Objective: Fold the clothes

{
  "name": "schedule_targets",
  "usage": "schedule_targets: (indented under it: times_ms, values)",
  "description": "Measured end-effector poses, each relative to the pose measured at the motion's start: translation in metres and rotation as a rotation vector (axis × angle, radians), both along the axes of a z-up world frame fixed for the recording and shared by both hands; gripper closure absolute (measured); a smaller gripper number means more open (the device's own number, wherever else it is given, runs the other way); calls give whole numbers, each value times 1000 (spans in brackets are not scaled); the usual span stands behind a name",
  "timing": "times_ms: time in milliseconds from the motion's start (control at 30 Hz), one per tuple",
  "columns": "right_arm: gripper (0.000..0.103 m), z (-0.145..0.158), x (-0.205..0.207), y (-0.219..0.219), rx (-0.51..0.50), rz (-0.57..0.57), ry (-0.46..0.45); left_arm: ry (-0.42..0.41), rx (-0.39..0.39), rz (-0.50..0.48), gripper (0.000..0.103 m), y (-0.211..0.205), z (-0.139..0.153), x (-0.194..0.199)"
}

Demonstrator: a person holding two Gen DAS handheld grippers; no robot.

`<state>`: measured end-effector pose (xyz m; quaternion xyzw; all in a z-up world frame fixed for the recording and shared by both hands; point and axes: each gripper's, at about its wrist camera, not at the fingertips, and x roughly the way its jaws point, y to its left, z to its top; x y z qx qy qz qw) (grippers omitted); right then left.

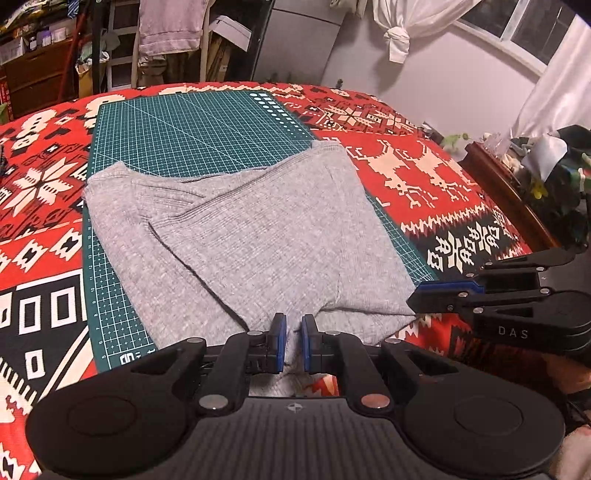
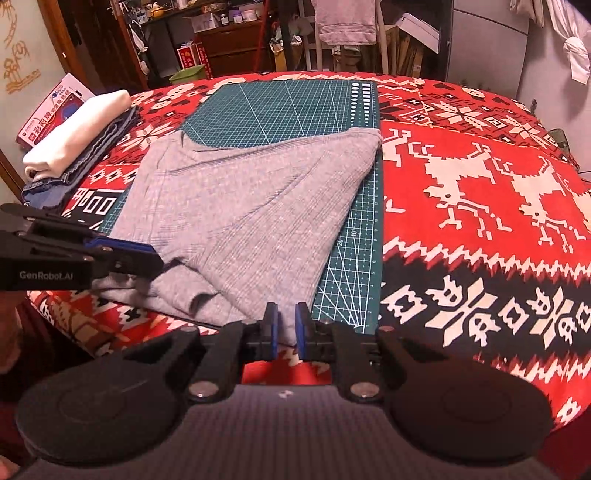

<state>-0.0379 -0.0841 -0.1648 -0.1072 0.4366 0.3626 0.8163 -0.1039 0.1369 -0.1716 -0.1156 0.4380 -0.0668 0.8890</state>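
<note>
A grey knit sweater point(image 1: 258, 236) lies partly folded on a green cutting mat point(image 1: 192, 125), its sleeves laid across the body. My left gripper point(image 1: 294, 339) is at the sweater's near hem, its blue pads pinched on a fold of grey fabric. In the same view my right gripper point(image 1: 415, 300) comes in from the right, shut on the hem's near right corner. The right wrist view shows the sweater point(image 2: 243, 206) on the mat point(image 2: 295, 107). There my right gripper point(image 2: 286, 332) clamps the near edge, and my left gripper point(image 2: 157, 258) grips the hem at the left.
A red patterned cloth point(image 2: 480, 155) covers the table. A folded white garment on folded denim point(image 2: 74, 140) sits at the far left beside a printed box point(image 2: 51, 107). A wooden cabinet with clutter point(image 1: 517, 192) stands off the right edge. Shelves and a hanging towel point(image 1: 170, 26) are behind.
</note>
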Motion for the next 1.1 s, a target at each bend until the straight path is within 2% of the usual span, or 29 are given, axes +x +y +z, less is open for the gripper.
schedule_targets:
  times_ms: [200,333,533,733,867,1100]
  values:
    - [92,9,-3,18,32,37,-40,-55,-49,-25,94,-6,15,0]
    - [103,7,-7,22,34,42,-39,-35,-59,-5,94,-5,11,6]
    - [103,6,-14,21,35,40,-32,-20,-69,65,94,14,11,-8]
    - [102,4,-15,20,34,22,-22,-43,-74,139,94,31,17,-22]
    - [102,-3,-5,24,12,-2,-10,-18,-80,145,94,32,10,-20]
    - [101,-3,-16,25,-13,29,-8,-21,-92,120,94,29,10,-21]
